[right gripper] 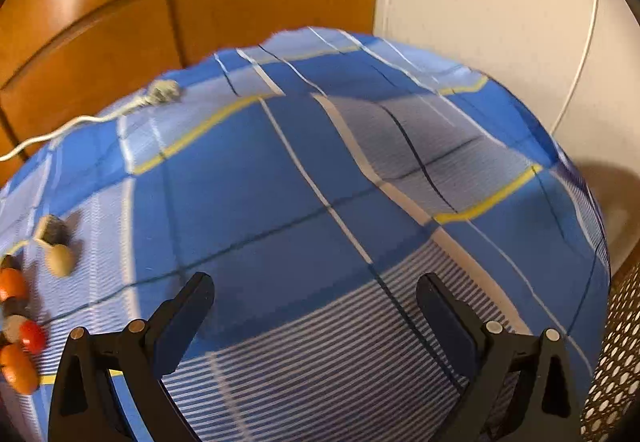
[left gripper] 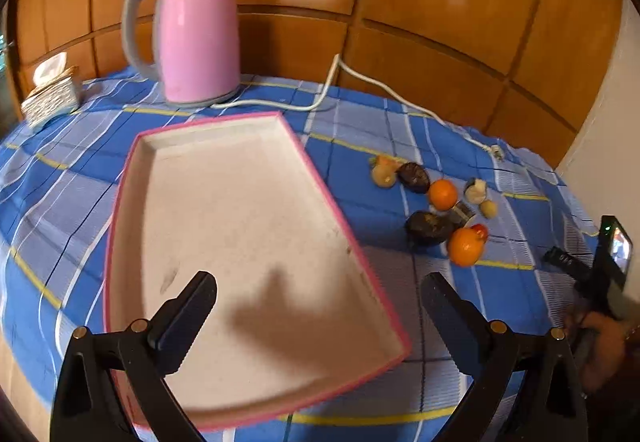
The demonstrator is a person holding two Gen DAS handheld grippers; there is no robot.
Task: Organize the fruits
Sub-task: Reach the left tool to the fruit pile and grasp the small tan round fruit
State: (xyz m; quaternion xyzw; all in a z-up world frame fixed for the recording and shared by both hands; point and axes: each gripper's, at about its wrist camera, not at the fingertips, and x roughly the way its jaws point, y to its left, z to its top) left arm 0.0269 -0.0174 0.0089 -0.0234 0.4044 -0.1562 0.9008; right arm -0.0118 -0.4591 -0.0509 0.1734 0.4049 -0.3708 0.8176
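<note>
The counter (left gripper: 248, 97), under a blue checked cloth, carries an empty pink-rimmed tray (left gripper: 320, 181) with the fruits (left gripper: 436, 201) clustered just right of it, none yet inside. The task seems barely begun: the next move calls for reaching the cluster and closing on one piece. A pink kettle (left gripper: 196, 33) stands behind the tray, its white cord (left gripper: 360, 79) trailing near the fruits. The left hand-held gripper (left gripper: 320, 306) hovers over the tray, the right hand-held gripper (right gripper: 316, 306) over bare cloth; both gape wide, holding nothing.
</note>
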